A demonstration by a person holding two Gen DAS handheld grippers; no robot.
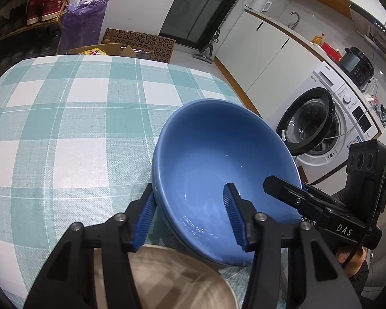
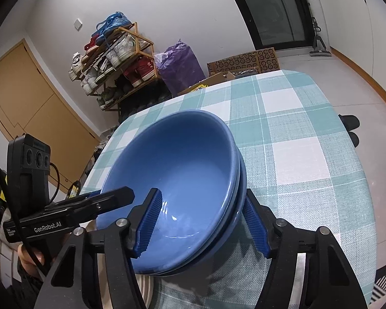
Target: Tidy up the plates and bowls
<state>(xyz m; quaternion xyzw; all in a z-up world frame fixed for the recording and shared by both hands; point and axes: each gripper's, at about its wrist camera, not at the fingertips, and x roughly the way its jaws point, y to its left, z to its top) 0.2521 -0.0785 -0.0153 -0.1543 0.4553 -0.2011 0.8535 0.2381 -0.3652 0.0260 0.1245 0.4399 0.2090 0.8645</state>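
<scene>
Two blue bowls [image 1: 218, 154] [image 2: 187, 159], nested one in the other, sit on the checked tablecloth, their near edge over a beige plate [image 1: 172, 278] [image 2: 143, 283]. My left gripper [image 1: 189, 216] straddles their left rim: one blue pad lies along the outer wall, the other stands inside the bowl. My right gripper [image 2: 203, 219] straddles the opposite rim the same way, with its outer pad beside the lower bowl. Neither pair of pads clearly clamps the wall. Each gripper also shows in the other's view, right gripper [image 1: 288, 188] and left gripper [image 2: 110, 198].
The table [image 1: 51, 128] [image 2: 296, 154] stretches away beyond the bowls. A washing machine [image 1: 321, 128] with its door open stands to the right on the floor. A shoe rack [image 2: 115, 64], a purple bag [image 2: 180, 64] and cardboard boxes [image 1: 139, 43] stand behind the table's far edge.
</scene>
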